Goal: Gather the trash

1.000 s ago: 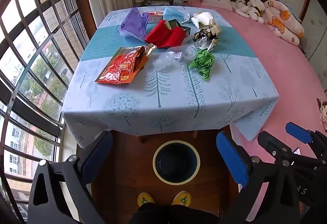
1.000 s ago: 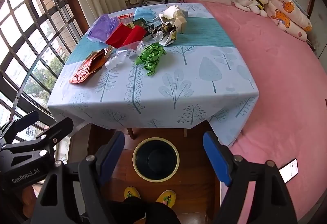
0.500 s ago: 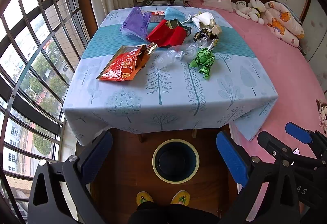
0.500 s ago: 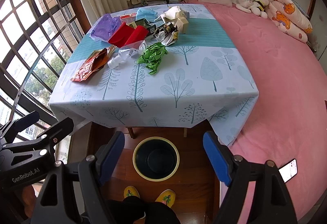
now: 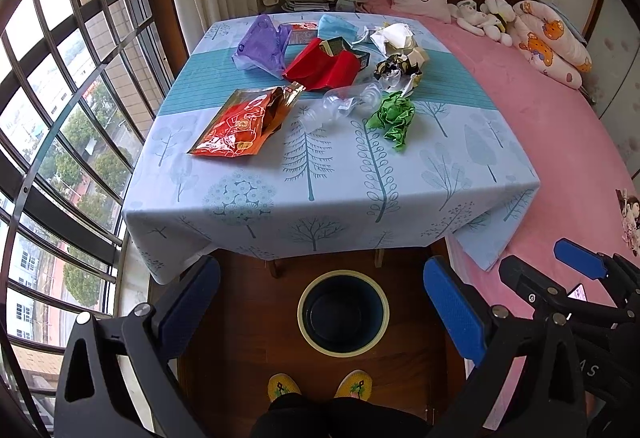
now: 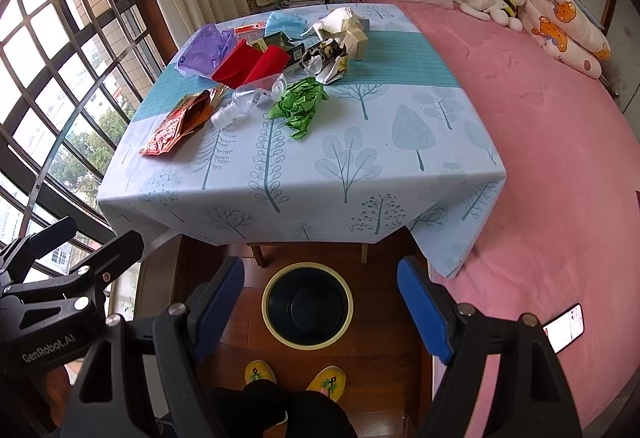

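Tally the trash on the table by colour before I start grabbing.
Purple plastic bag: 1
Red bag: 1
Orange snack pouch: 1
Green crumpled paper: 1
Clear plastic bottle: 1
Blue face mask: 1
White crumpled paper: 1
Total: 7, counting clear ones only.

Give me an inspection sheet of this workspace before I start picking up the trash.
Surface: table under a tree-print cloth, near half bare.
Job's things: red pouch, clear bottle, green paper, purple bag, red bag on the far half; bin on the floor, looks empty.
Clutter: phone on the bed.
Grippers: left tool and right tool open, empty.
Cables: nothing seen.
Surroundings: window left, bed right, plush toys.
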`<state>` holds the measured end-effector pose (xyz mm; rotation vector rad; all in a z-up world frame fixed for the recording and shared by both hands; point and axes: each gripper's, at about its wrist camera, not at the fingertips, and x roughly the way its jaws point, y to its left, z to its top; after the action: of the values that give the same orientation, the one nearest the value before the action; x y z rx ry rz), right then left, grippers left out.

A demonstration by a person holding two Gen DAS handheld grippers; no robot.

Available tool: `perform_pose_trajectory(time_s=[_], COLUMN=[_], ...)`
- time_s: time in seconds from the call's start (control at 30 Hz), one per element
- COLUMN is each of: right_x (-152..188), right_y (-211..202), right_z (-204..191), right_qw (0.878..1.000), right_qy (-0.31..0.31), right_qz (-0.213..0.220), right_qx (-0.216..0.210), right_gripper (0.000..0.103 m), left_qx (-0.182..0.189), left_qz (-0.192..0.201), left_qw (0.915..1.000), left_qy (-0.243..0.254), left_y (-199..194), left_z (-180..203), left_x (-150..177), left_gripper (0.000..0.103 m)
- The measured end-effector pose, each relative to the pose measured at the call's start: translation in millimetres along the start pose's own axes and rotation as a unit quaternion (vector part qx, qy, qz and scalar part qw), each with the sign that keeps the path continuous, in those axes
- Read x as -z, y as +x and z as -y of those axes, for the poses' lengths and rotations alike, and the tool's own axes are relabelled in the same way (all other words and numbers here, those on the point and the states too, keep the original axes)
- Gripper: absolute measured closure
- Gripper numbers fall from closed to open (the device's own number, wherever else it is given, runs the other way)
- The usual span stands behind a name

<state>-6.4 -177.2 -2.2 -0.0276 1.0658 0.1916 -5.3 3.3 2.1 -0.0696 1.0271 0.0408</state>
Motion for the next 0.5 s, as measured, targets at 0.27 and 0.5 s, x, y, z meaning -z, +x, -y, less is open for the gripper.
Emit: perform_pose_trajectory(time_s=[0.27, 0.5], right_x=[-0.2, 0.8], right_y=[-0.9, -1.3], right_z=[-0.4, -0.8], right_qw=[1.000, 1.000], right_qy=[0.001, 0.001], right_qz=[-0.001, 0.000], right_qx=[0.000, 0.000], right_gripper=[0.024, 0.025], left_qx=[0.001, 0.002], left_qz=[0.003, 0.003], left_qw=[1.0000, 1.0000], left_qy=[0.001, 0.000], left_y=[-6.0, -5.9], left_z=[0.9, 1.3], left_x=[1.7, 1.6], left_gripper=[0.002, 0.002])
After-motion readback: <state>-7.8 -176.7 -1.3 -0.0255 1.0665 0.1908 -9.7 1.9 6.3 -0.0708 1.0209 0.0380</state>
